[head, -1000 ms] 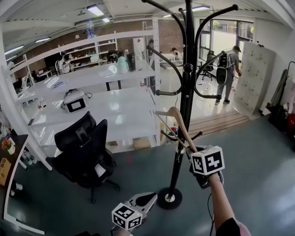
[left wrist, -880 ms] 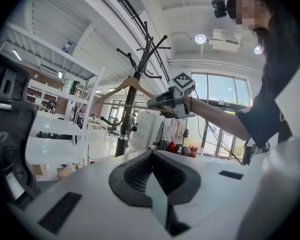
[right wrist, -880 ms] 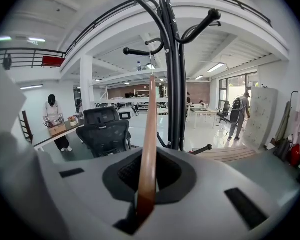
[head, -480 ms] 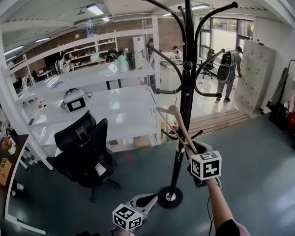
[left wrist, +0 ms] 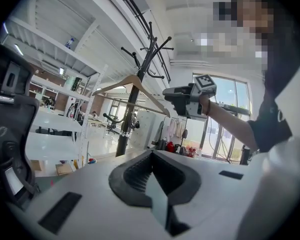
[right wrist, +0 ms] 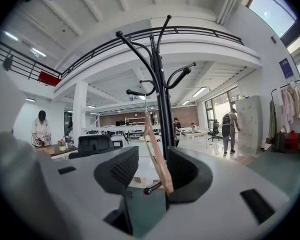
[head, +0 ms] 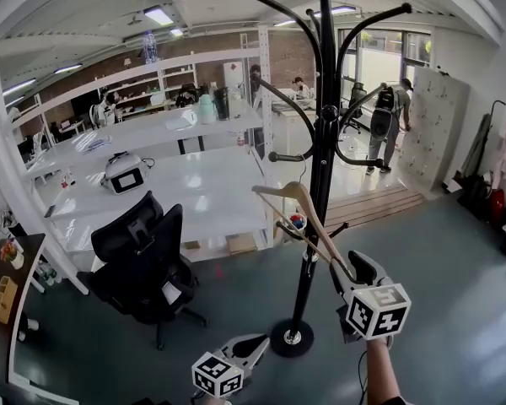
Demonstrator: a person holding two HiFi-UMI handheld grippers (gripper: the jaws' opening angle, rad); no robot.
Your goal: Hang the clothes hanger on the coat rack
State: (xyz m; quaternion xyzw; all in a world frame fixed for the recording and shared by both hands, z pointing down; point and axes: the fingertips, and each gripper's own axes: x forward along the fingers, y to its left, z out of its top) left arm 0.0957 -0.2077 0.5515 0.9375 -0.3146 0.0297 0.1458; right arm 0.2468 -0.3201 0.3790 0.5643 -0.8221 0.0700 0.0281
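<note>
Lower right, the right hand-held gripper (head: 347, 270) is opening its jaws around one arm of the pale wooden clothes hanger (head: 299, 194), apparently hooked on a low peg of the tall black coat rack (head: 323, 125) mid-frame, so it must next back off without snagging it, while the left hand-held gripper (head: 251, 346) idles, jaws together.

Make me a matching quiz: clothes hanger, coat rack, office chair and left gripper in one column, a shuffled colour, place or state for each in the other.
1 clothes hanger
2 coat rack
3 office chair
4 left gripper

A jaws together, empty
B black pole, curved hooks
C pale wood
D black, beside white tables

Pairs: 1-C, 2-B, 3-D, 4-A
</note>
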